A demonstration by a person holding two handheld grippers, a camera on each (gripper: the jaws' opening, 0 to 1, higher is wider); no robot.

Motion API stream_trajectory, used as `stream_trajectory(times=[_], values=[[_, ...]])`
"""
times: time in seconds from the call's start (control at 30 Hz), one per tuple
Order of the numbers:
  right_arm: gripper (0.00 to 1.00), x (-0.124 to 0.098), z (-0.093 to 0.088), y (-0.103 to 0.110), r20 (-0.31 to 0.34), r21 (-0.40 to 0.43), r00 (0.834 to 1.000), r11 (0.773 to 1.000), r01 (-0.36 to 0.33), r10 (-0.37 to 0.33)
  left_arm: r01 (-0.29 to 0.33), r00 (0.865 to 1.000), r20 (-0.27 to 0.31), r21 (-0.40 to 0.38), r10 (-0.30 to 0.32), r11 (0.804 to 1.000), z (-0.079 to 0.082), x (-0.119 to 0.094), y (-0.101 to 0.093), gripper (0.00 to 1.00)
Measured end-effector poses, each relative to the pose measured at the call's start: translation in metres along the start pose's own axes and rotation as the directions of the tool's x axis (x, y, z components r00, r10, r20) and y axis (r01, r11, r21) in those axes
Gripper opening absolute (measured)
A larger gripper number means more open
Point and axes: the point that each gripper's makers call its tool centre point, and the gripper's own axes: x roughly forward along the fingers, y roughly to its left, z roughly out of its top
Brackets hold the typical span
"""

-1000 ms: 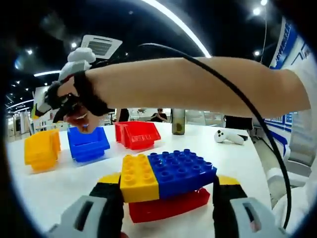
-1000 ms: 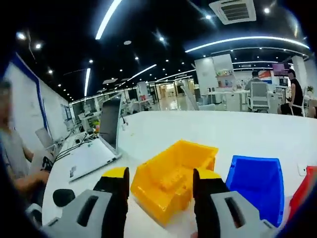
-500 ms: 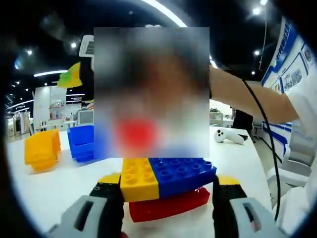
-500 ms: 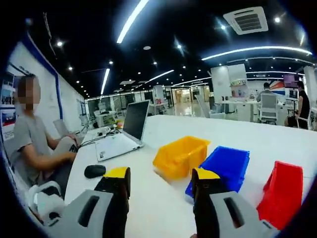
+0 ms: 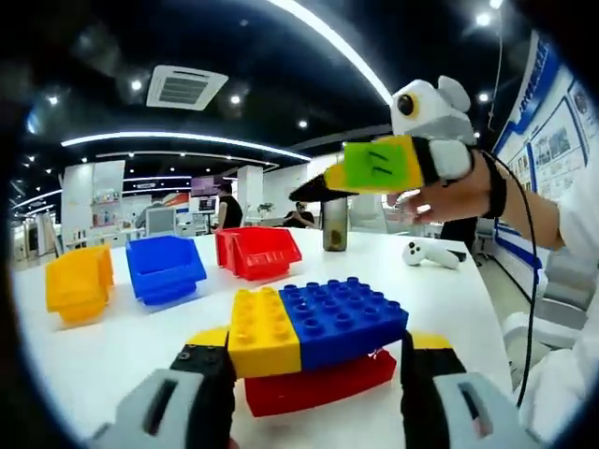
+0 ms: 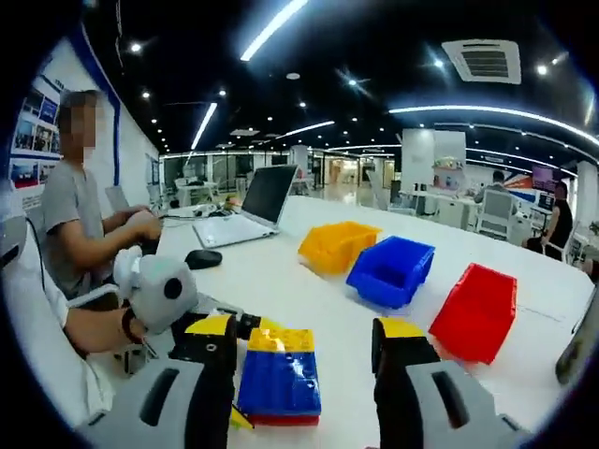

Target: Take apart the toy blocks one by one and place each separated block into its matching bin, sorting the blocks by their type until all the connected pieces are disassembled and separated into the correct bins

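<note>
A block stack sits low in the left gripper view: a yellow block (image 5: 262, 332) and a blue block (image 5: 342, 318) side by side on top of a red block (image 5: 318, 391). My left gripper (image 5: 316, 379) has a jaw pressed against each side of the stack. My right gripper (image 5: 314, 194) hangs in a hand at the upper right, above and behind the stack. In the right gripper view, the right gripper (image 6: 304, 369) is open over the stack (image 6: 276, 379). Yellow bin (image 5: 80, 281), blue bin (image 5: 167, 267) and red bin (image 5: 260, 251) stand in a row behind.
The white table (image 5: 112, 346) carries a white controller (image 5: 435, 254) and a dark cylinder (image 5: 337, 224) at the back. In the right gripper view a laptop (image 6: 248, 201) and a mouse (image 6: 201, 259) lie beyond, and a seated person (image 6: 89, 224) is at the left.
My right gripper has come away from the yellow and blue bins, back over the stack. The left gripper and the stack have stayed put.
</note>
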Motion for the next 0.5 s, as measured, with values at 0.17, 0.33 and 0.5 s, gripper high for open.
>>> stream_trajectory(times=[0.17,0.33,0.5], values=[[0.62,-0.005,-0.035,0.011,-0.063,0.045,0.998,0.999,0.006,-0.003,0.031,0.999,-0.039,0.016,-0.03,0.999,-0.008,-0.001,-0.005,0.64],[0.61,-0.005,-0.059,0.016,-0.109,0.046,0.994,0.999,0.005,0.0,0.031,0.999,-0.042,0.011,-0.031,0.999,-0.008,0.0,-0.002,0.63],[0.58,-0.004,-0.067,0.014,-0.123,0.037,0.992,0.999,0.017,-0.012,0.03,0.999,-0.043,0.002,-0.03,1.0,-0.008,0.0,-0.001,0.63]])
